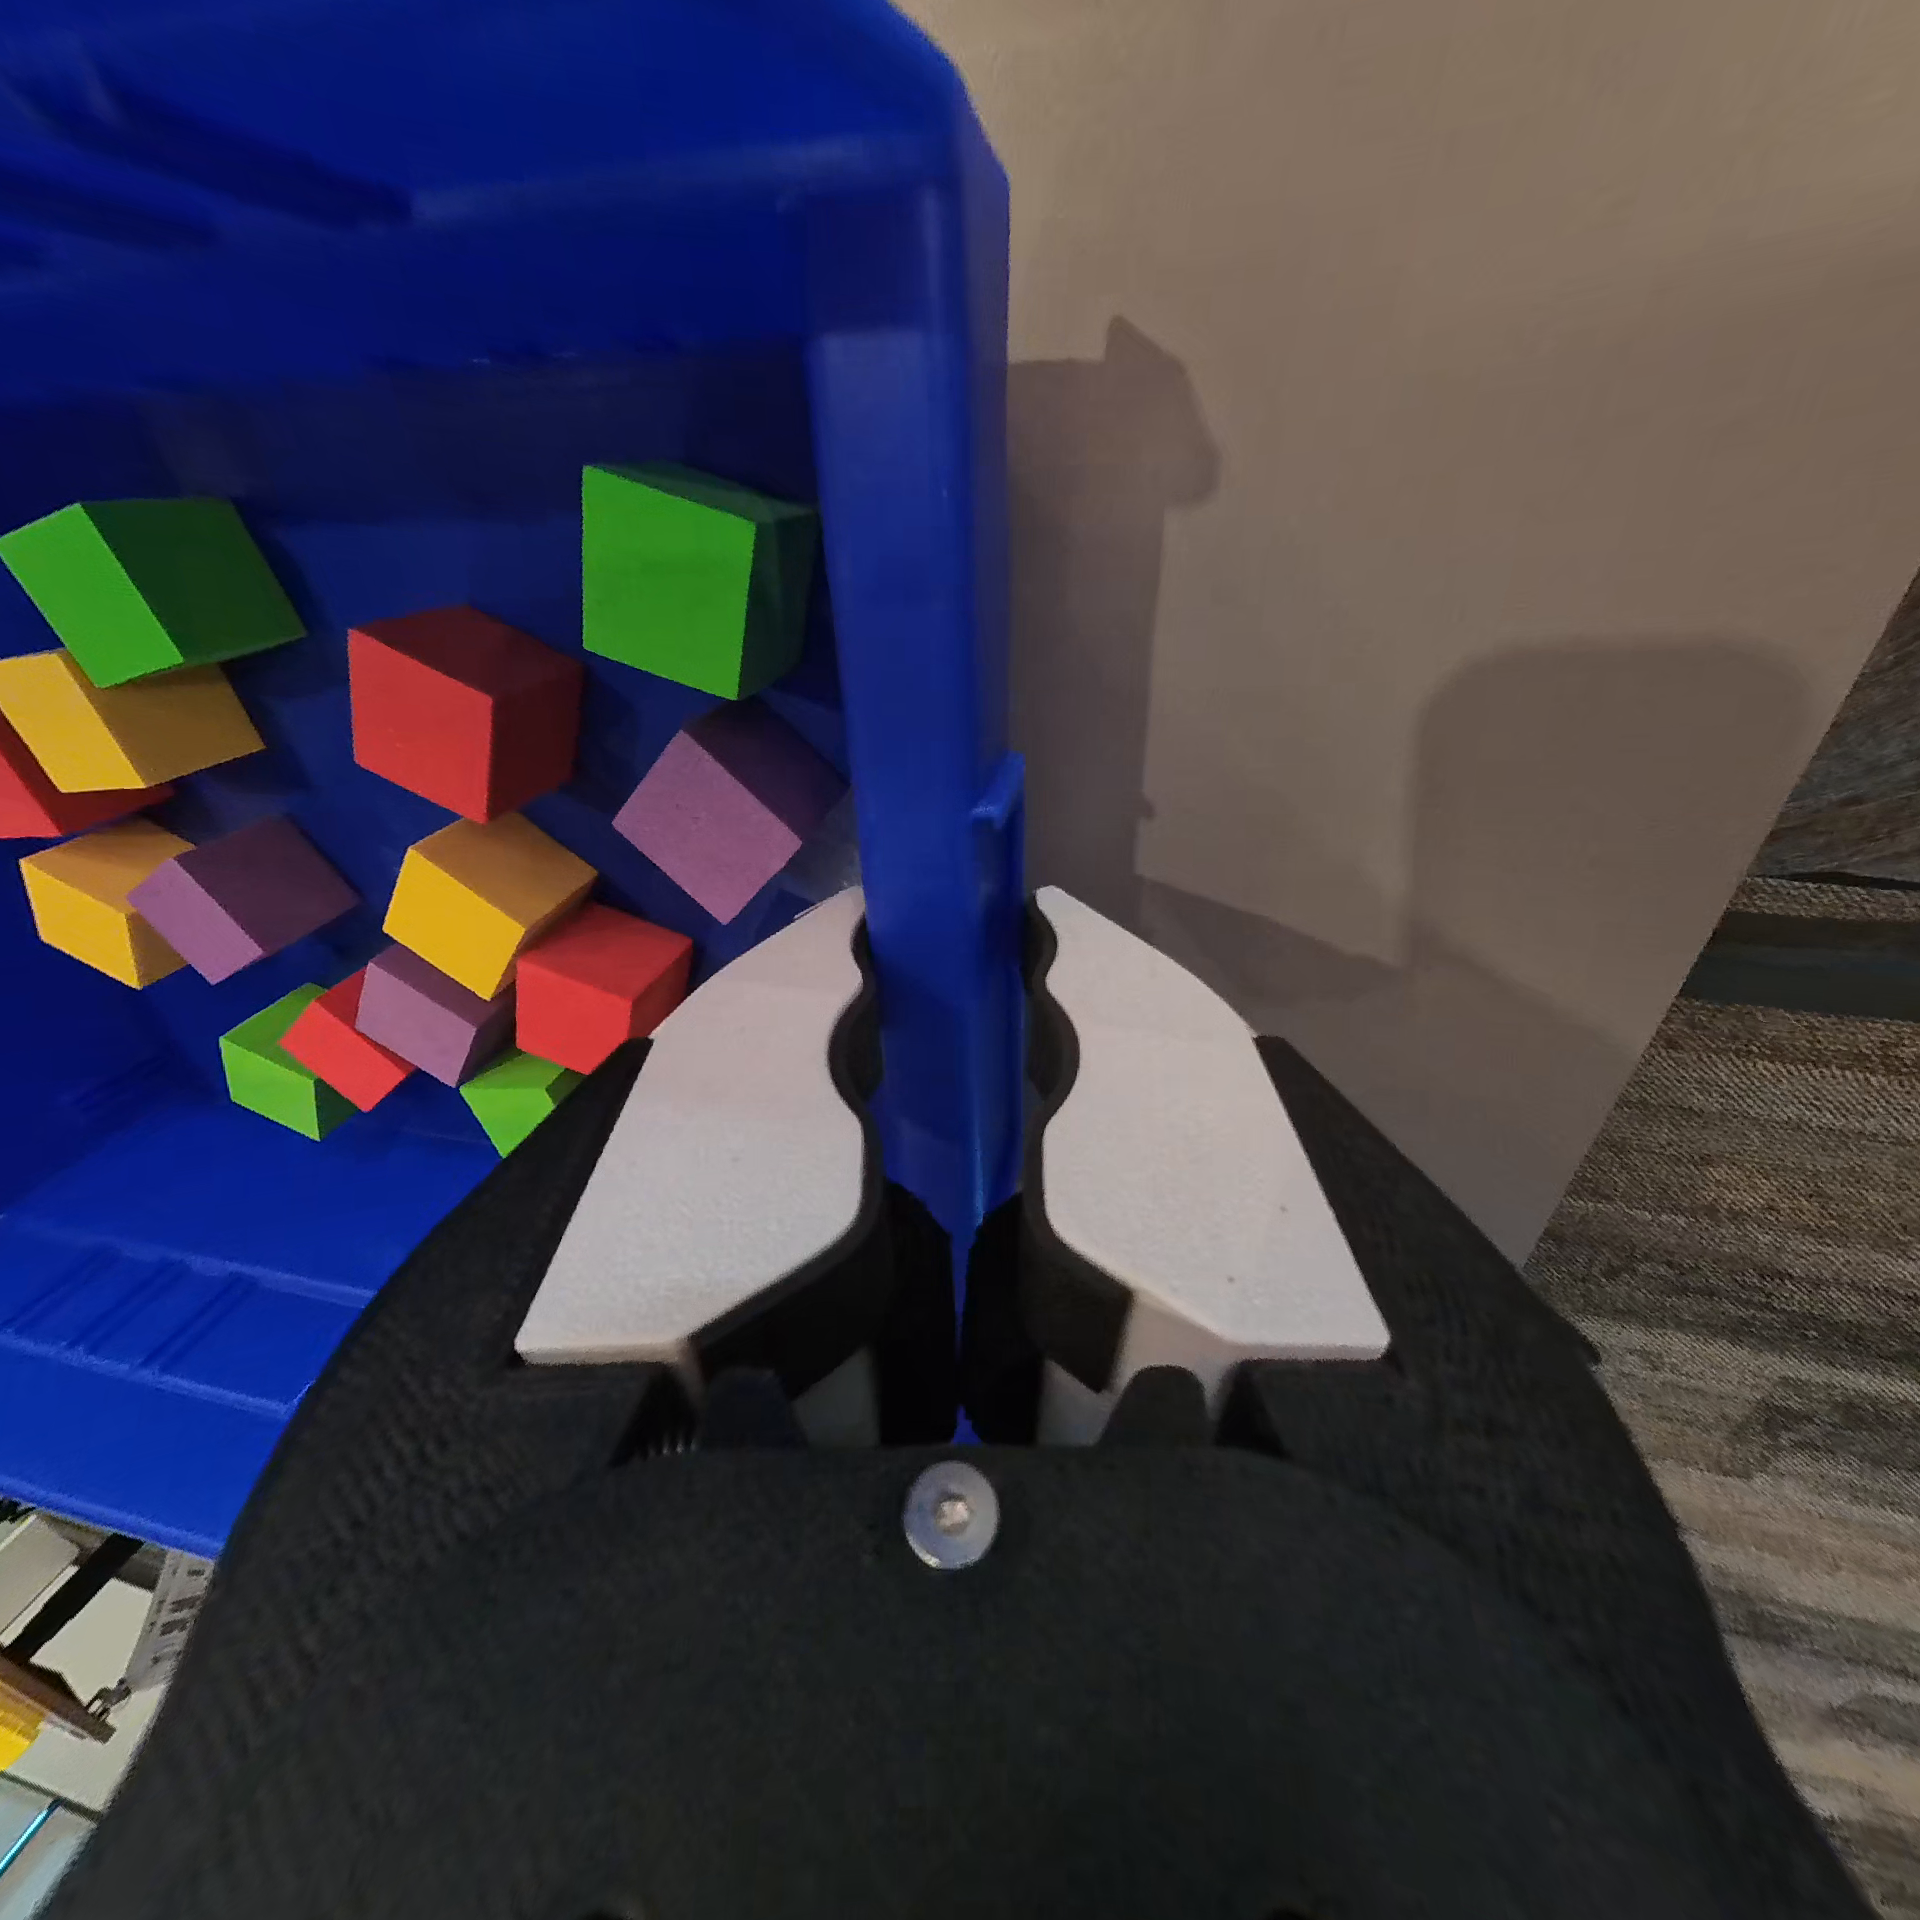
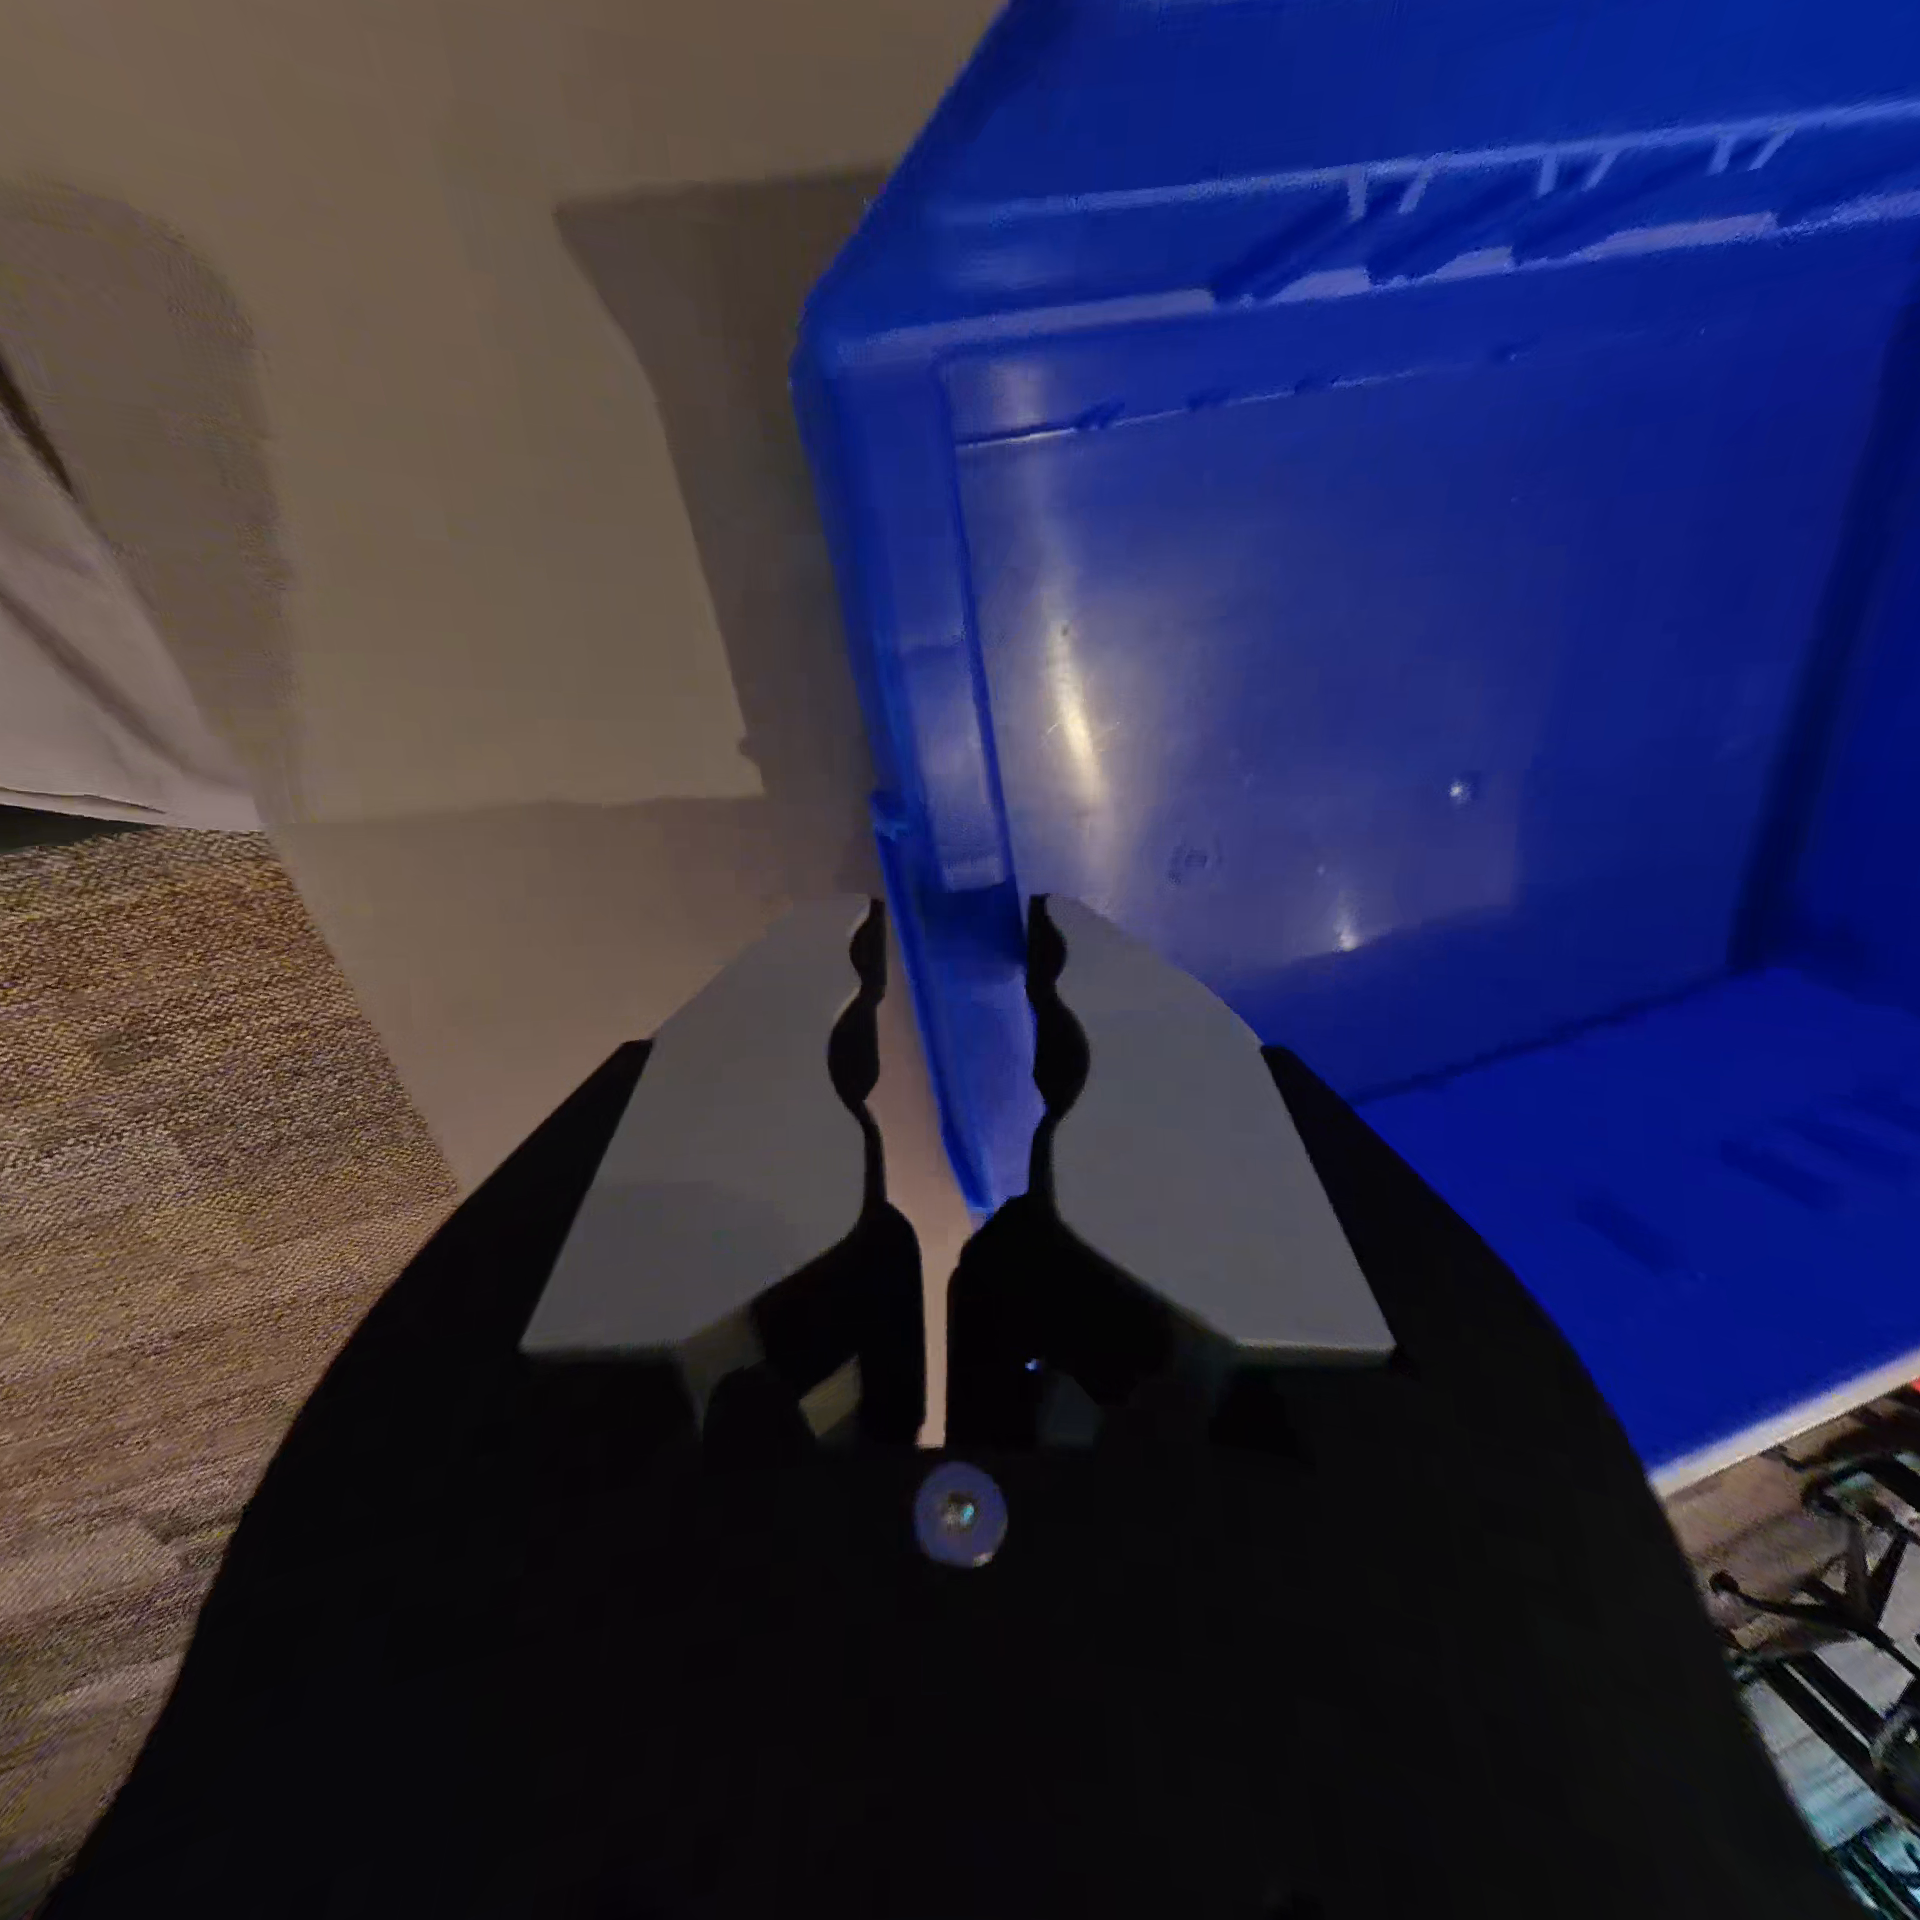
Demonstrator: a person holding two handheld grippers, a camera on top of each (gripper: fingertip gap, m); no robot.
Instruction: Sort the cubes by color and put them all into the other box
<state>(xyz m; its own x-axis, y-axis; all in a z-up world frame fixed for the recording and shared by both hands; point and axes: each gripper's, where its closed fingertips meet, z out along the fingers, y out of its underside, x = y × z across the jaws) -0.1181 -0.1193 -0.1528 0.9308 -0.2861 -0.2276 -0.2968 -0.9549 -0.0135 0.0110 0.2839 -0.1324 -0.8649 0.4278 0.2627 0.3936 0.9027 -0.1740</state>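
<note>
The left gripper [image 1: 948,997] has its white fingers [image 1: 727,1122] pinching the side wall of a large blue plastic bin [image 1: 416,312], one finger inside and one outside the rim. Inside the bin, foam cubes appear scattered across its blue interior: a green cube [image 1: 686,577] by the gripped wall, a red cube [image 1: 457,707], a purple cube [image 1: 717,821], a yellow cube [image 1: 483,899], and more heaped to the left. The right gripper [image 2: 954,997] straddles the opposite wall of the bin [image 2: 1351,675]; its grey fingers [image 2: 1174,1164] are close about the rim, though a narrow gap shows on the left side. Beige wall [image 1: 1455,312] and mottled carpet [image 2: 156,1091] lie behind.
</note>
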